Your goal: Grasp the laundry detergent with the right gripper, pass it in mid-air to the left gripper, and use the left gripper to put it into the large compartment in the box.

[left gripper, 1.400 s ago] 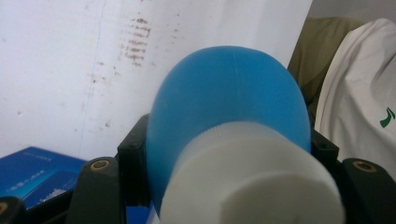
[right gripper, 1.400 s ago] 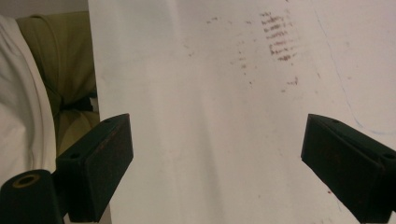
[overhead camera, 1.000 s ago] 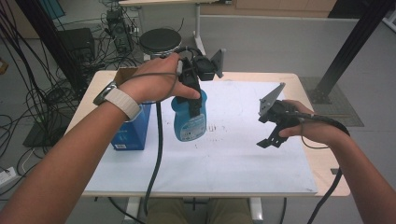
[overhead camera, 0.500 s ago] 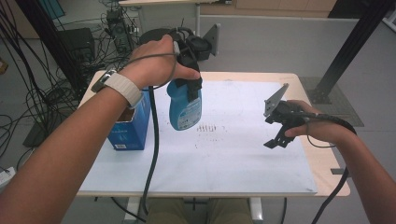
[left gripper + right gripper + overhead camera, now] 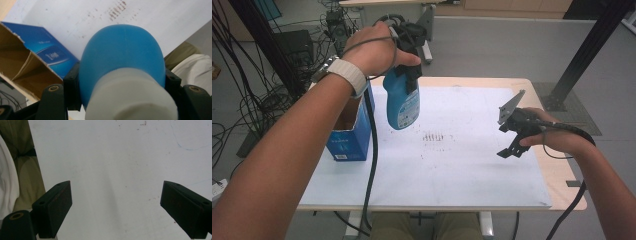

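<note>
Table under stained white sheet; cables on grey floor.

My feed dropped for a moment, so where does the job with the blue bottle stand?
Done: the left claw is shut on the blue bottle near its top and holds it in the air above the white sheet, beside the open blue carton. In hand: carrying the bottle. Left: setting it down; the right claw waits open, holding nothing.
</note>
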A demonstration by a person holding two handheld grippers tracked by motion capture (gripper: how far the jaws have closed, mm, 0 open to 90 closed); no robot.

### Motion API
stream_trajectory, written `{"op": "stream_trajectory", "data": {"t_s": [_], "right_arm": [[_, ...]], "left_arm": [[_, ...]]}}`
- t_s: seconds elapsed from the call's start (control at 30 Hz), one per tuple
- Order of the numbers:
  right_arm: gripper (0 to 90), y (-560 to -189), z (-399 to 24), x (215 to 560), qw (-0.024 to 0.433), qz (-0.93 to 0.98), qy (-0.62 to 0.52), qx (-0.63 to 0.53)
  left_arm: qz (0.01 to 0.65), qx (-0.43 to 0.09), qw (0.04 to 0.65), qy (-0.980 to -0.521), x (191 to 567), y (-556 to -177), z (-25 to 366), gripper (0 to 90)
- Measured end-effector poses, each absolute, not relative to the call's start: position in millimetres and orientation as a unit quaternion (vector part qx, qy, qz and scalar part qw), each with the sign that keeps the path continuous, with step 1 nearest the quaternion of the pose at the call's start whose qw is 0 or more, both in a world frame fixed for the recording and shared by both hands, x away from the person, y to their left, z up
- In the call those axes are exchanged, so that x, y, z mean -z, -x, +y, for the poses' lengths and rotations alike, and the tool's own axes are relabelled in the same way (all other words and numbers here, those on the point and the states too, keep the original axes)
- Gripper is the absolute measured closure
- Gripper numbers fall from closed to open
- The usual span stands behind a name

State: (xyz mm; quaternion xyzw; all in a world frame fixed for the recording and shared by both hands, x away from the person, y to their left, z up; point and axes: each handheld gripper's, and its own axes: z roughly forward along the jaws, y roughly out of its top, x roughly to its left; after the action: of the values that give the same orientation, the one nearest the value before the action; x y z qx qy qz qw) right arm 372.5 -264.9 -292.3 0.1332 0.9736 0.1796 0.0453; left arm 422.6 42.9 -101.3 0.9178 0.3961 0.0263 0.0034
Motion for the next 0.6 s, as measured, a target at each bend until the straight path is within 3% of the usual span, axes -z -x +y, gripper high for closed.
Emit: {"op": "stream_trajectory", "data": {"t_s": [0.6], "right_arm": [[10.4, -376.6, -271.7, 293.4, 0.052, 0.972, -0.141, -0.179]], "left_arm": [[0.5, -0.03, 0.006, -0.865, 76.1, -445.0, 72.8, 37.2]]}}
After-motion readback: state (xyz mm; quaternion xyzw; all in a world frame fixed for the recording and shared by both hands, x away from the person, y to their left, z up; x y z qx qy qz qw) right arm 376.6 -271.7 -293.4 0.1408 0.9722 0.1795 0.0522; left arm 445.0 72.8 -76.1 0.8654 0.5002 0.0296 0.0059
